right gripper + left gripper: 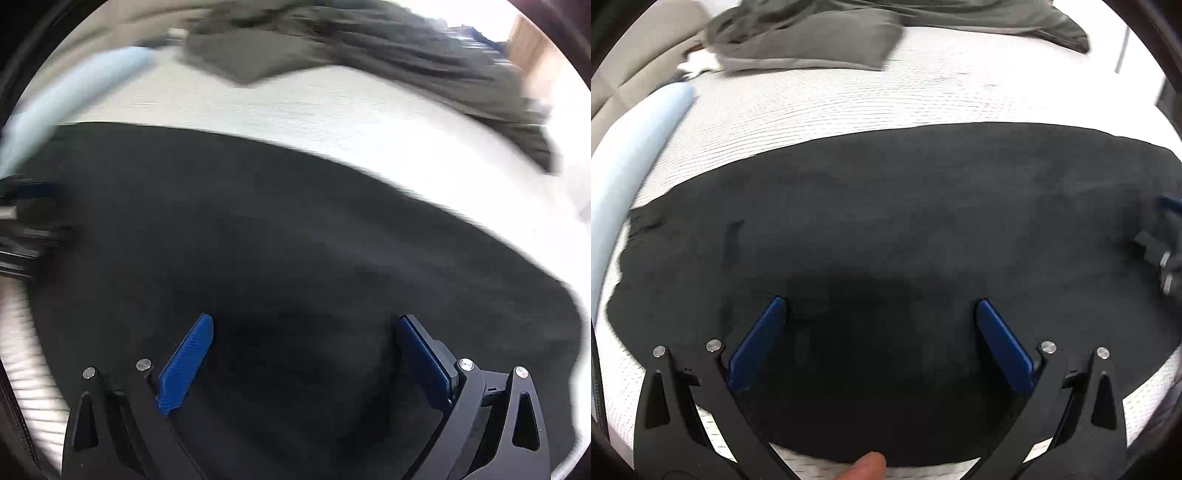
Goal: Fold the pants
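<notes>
Black pants [886, 229] lie flat in a wide band across the white mattress [849, 96]. My left gripper [881, 306] hovers over their near part, open, with nothing between its blue pads [761, 343]. In the right wrist view the same black pants [295, 240] fill the middle, blurred by motion. My right gripper [304, 325] is open above them, its blue pads [186, 365] wide apart and empty. The right gripper's tip [1161, 243] shows at the right edge of the left wrist view; the left gripper [22, 214] shows blurred at the left edge of the right wrist view.
Grey clothes [812, 40] are piled at the far side of the mattress, also seen as a blurred grey pile [332, 48]. A pale blue pillow [631, 147] lies along the left edge. A fingertip [864, 467] shows at the bottom of the left wrist view.
</notes>
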Motion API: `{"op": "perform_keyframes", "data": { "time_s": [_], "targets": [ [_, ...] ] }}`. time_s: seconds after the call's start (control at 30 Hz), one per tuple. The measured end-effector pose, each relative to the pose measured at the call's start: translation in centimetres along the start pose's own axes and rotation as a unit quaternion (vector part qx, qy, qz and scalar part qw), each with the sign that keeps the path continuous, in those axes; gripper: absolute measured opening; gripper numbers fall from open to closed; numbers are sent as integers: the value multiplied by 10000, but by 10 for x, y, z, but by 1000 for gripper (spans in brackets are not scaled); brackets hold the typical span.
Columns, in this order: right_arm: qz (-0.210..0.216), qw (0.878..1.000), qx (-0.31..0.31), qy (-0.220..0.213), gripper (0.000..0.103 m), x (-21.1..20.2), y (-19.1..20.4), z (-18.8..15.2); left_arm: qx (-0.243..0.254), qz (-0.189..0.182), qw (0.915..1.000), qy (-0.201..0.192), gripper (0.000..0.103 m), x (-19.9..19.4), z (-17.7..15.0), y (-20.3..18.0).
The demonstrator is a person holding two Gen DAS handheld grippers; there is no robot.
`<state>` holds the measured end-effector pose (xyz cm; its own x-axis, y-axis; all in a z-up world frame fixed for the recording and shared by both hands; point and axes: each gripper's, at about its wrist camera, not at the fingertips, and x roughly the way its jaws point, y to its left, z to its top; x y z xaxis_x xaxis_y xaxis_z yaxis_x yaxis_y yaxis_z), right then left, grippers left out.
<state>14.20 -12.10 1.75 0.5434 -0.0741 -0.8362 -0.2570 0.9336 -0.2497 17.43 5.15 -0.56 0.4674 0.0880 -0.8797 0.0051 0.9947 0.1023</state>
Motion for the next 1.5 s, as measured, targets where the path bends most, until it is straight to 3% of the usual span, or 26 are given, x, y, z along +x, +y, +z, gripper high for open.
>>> {"op": "perform_keyframes", "data": {
  "time_s": [0.03,0.07,0.2,0.33,0.4,0.47,0.57,0.63,0.67,0.73,0.77,0.9,0.97,1.03,1.13,1.23,1.3,1.37,1.43,1.5],
  "targets": [
    [-450,9988,173,60,101,-1,-18,-9,-43,119,9999,14,103,3,-3,10],
    [-598,9972,416,143,101,-1,-33,-16,-129,98,9999,21,103,5,-5,20],
    [-308,9929,1146,120,100,-19,-64,-43,-355,-84,9993,-77,102,-7,-12,35],
    [613,9923,1031,-291,100,-46,-28,-21,-362,-365,9981,-334,102,-19,4,16],
    [1036,9916,706,-316,100,-50,13,-8,-261,-400,9984,-314,102,-14,15,-2],
    [1162,9925,311,-221,100,-45,49,6,-143,-284,9994,-117,102,4,29,-18],
    [907,9956,-183,-128,100,-36,84,23,-47,23,10000,58,103,23,38,-25],
    [769,9967,-273,39,100,-30,92,23,-134,33,9999,74,103,27,40,-15],
    [744,9970,-198,46,100,-28,75,20,-253,-2,9997,73,103,26,39,-6],
    [540,9984,85,114,100,-31,53,12,-477,290,9984,72,103,24,34,13],
    [240,9993,235,144,100,-34,40,6,-569,387,9976,77,103,23,31,21],
    [-451,9944,911,276,100,-43,-4,-16,-870,64,9961,108,103,17,23,38],
    [-304,9915,1239,245,100,-46,-20,-23,-883,47,9961,-13,102,8,25,34],
    [-145,9918,1266,36,100,-57,-7,-15,-894,-128,9954,-330,102,-5,34,27],
    [484,9932,1009,-315,100,-75,31,-8,-833,-331,9946,-528,102,-11,53,9],
    [731,9941,734,-312,100,-81,78,-1,-922,-451,9940,-379,102,5,71,-7],
    [706,9957,567,-217,100,-72,97,11,-988,-577,9933,-134,102,24,78,-15],
    [628,9970,439,-53,100,-60,99,16,-916,-405,9949,106,102,40,79,-20],
    [626,9971,429,-57,100,-60,100,9,-664,-93,9977,102,102,44,79,-25],
    [425,9981,435,-48,100,-65,81,24,-660,-52,9978,59,101,44,79,-18]
  ]
}}
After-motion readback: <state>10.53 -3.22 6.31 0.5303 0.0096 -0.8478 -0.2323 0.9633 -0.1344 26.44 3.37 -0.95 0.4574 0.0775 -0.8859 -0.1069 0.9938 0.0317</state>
